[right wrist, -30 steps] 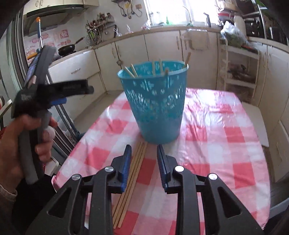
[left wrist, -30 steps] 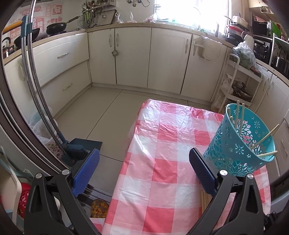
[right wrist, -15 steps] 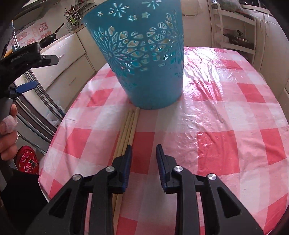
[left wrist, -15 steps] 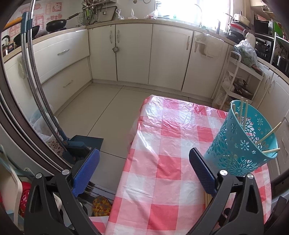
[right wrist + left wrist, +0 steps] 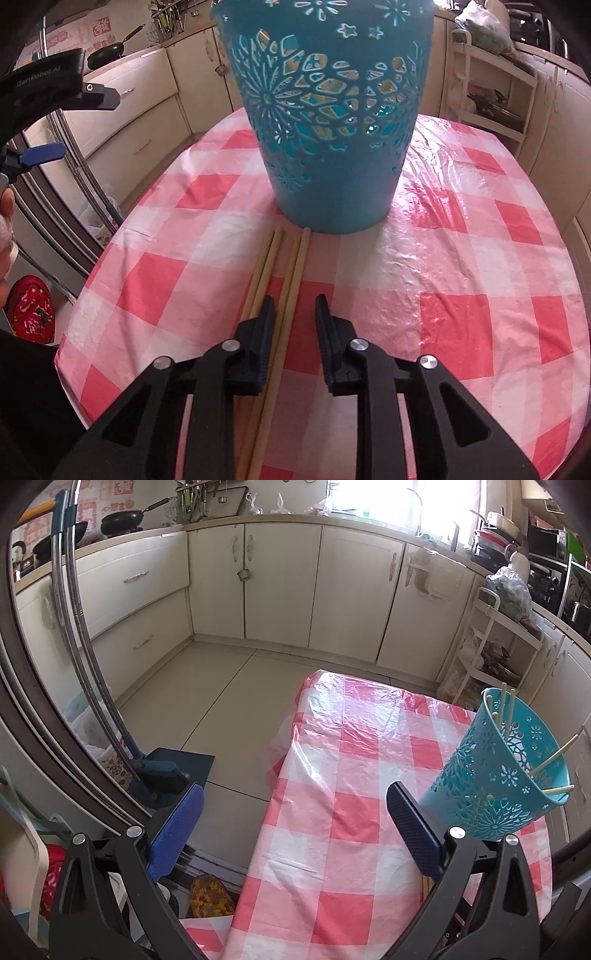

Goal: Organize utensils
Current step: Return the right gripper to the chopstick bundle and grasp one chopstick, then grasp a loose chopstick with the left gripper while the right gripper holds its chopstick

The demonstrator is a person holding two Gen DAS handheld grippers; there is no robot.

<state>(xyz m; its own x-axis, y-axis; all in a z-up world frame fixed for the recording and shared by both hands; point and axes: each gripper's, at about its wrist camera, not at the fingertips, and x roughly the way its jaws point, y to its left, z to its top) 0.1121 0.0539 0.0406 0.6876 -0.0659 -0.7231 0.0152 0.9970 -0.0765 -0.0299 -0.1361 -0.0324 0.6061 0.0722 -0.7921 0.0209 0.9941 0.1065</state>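
Low over the checked tablecloth (image 5: 461, 258), the right gripper (image 5: 291, 325) is open astride two chopsticks (image 5: 291, 280) lying at six o'clock of the blue basket (image 5: 332, 122). Left gripper (image 5: 295, 834) hangs wide open, holding nothing.

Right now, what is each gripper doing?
Left gripper: wide open, holding nothing.
Right gripper: open, empty, low over the chopsticks on the table.

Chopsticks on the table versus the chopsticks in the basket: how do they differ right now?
The chopsticks on the table lie flat on the checked cloth, side by side, tips near the basket; the chopsticks in the basket stand or lean, ends poking above its rim. The table ones run under the right gripper, whose jaws are open; the others are already stowed. Both look like pale wood.
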